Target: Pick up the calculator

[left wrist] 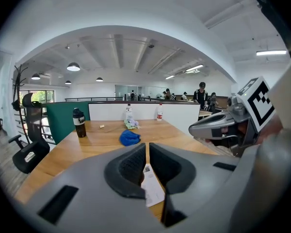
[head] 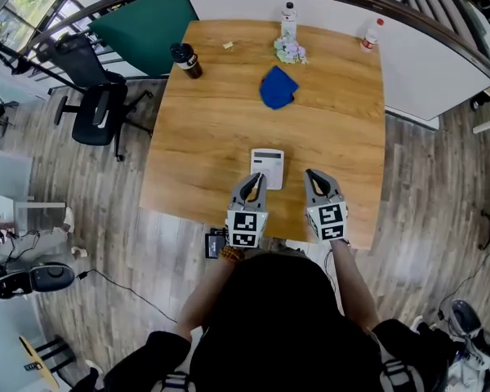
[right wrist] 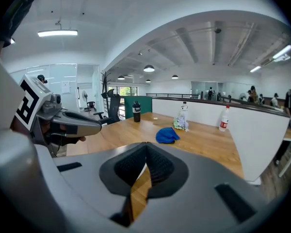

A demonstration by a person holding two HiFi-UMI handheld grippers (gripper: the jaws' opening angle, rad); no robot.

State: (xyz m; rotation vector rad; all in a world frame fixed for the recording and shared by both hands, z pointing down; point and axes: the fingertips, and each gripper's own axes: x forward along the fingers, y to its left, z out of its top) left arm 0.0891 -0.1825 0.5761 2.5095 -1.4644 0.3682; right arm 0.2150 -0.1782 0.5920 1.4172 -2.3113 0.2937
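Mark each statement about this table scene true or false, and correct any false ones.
1. The calculator lies flat on the wooden table, held by neither gripper. True.
2. The left gripper has its jaws wide apart. False: they are shut, with nothing gripped.
3. The blue cloth lies farther from the person than the calculator. True.
4. The dark bottle lies on its side. False: it stands upright near the table's left edge.
5. The right gripper holds the blue cloth. False: it is shut and empty, and the cloth lies on the table.
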